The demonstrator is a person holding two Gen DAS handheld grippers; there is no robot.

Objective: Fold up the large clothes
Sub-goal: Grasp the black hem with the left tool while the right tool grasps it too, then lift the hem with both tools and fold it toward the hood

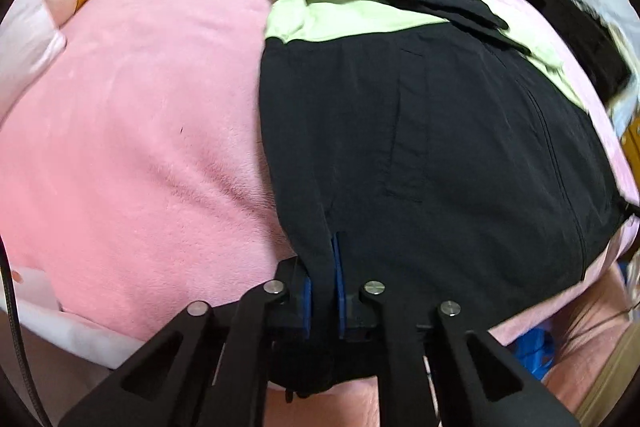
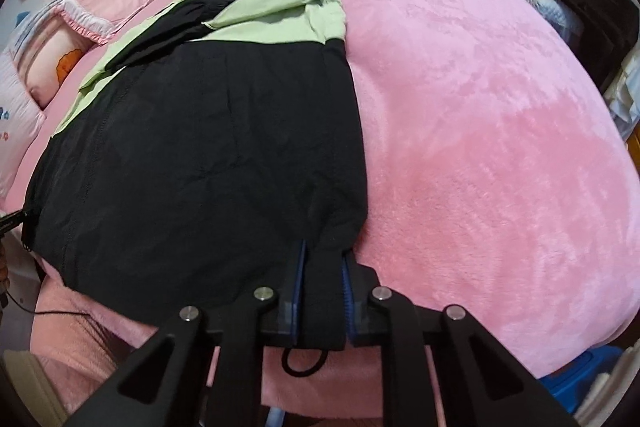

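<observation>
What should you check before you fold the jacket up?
1. Left gripper shut on the jacket hem: ok, black cloth sits pinched between its blue pads.
2. Right gripper shut on the hem: ok, cloth is bunched between its pads.
3. Both grips at the near bottom corners: ok, one on each side edge.
4. Sleeves folded in over the jacket: ok, both lie across the green top part.
5. Jacket lying flat on the blanket: ok, only small wrinkles.
6. Drawcord loop clear of the pads: ok, it dangles below the right gripper.
</observation>
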